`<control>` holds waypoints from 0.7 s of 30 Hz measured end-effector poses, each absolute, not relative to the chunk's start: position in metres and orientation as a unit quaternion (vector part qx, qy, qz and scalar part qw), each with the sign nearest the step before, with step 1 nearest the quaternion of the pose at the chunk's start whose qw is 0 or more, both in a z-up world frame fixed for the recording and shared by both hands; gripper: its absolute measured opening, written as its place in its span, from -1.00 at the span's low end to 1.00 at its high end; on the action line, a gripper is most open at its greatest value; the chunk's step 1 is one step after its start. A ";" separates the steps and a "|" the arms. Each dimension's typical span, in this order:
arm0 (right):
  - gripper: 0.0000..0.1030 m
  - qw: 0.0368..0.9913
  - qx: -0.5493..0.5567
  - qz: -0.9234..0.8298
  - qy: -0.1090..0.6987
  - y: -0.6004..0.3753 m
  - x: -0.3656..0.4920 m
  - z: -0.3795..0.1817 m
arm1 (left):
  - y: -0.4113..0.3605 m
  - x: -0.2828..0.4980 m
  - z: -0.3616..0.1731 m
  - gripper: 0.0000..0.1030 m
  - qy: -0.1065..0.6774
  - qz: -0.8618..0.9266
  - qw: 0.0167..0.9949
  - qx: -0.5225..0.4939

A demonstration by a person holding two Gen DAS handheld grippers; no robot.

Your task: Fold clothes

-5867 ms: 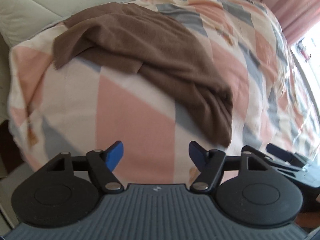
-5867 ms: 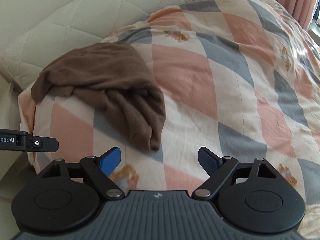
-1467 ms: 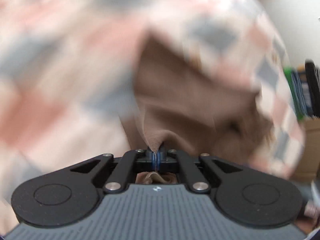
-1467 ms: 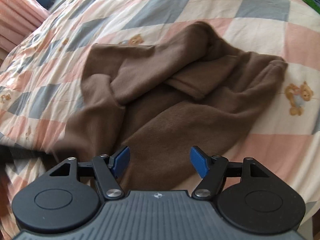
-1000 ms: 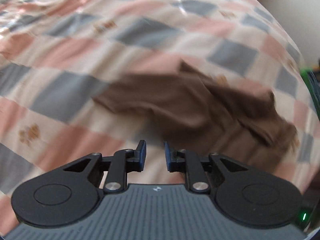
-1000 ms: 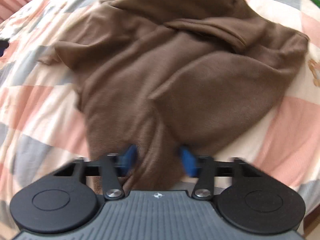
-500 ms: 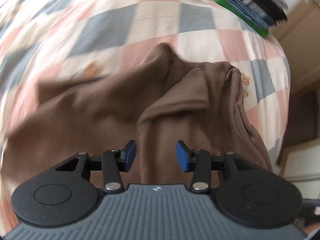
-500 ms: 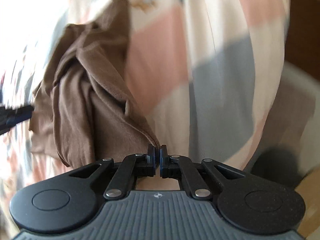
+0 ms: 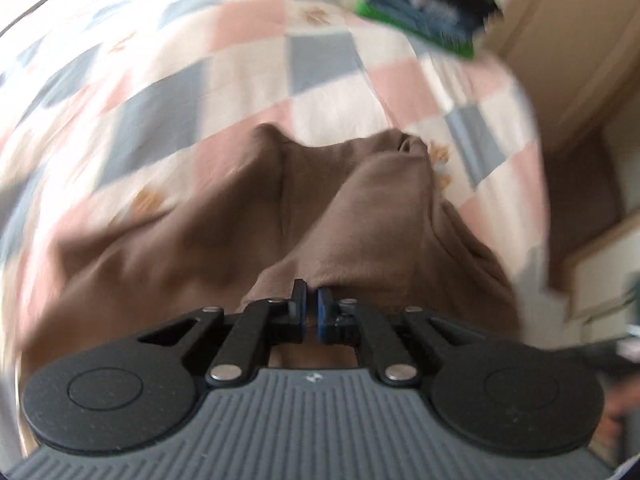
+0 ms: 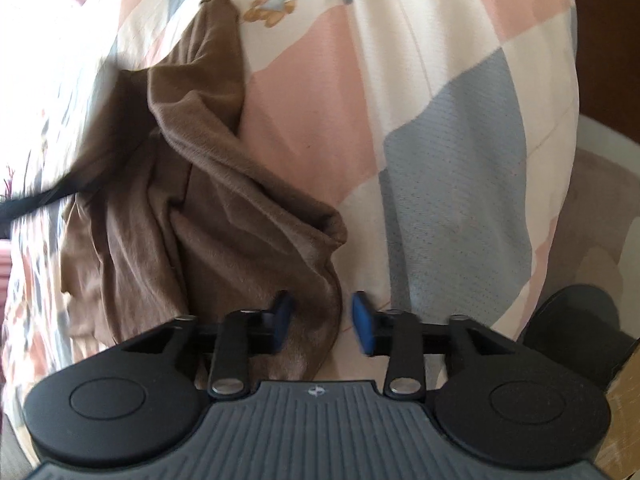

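Observation:
A brown garment (image 9: 360,216) lies crumpled on a quilt (image 9: 168,92) of pink, grey and white checks. My left gripper (image 9: 312,304) points down at the garment, and its jaws are shut on a raised fold of the cloth. In the right wrist view the brown garment (image 10: 208,184) runs along the bed's edge, and one corner of it lies between the fingers of my right gripper (image 10: 322,316). Those jaws are opening, and the blue pads (image 10: 362,320) stand clear of the cloth.
A green-edged stack (image 9: 424,20) sits on the far corner of the bed, with wooden furniture (image 9: 580,128) beyond it. On the right of the right wrist view the quilt (image 10: 460,160) drops over the bed's side to the floor, where a dark round object (image 10: 576,320) stands.
My left jaws have closed from wide apart onto a fold of the garment, and that view has shifted closer. My right jaws were shut on the garment's corner and have parted.

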State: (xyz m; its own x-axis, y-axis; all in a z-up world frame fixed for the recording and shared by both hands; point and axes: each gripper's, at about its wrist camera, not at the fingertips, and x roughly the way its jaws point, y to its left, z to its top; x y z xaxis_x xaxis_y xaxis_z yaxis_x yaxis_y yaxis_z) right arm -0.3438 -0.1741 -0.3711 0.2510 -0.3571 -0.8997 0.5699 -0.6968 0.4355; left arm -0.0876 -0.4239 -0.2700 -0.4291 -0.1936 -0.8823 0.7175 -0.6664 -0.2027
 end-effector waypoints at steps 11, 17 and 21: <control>-0.13 0.352 0.739 -0.572 0.054 -0.158 -0.339 -0.379 | -0.353 0.099 -0.257 -0.88 0.395 -0.578 0.420 0.578; 0.06 0.333 0.771 -0.543 0.016 -0.149 -0.329 -0.387 | -0.389 -0.048 -0.272 -0.42 0.314 -0.720 0.292 0.546; 0.11 0.317 0.784 -0.534 -0.011 -0.141 -0.328 -0.389 | -0.369 -0.143 -0.307 -0.01 0.228 -0.758 0.173 0.586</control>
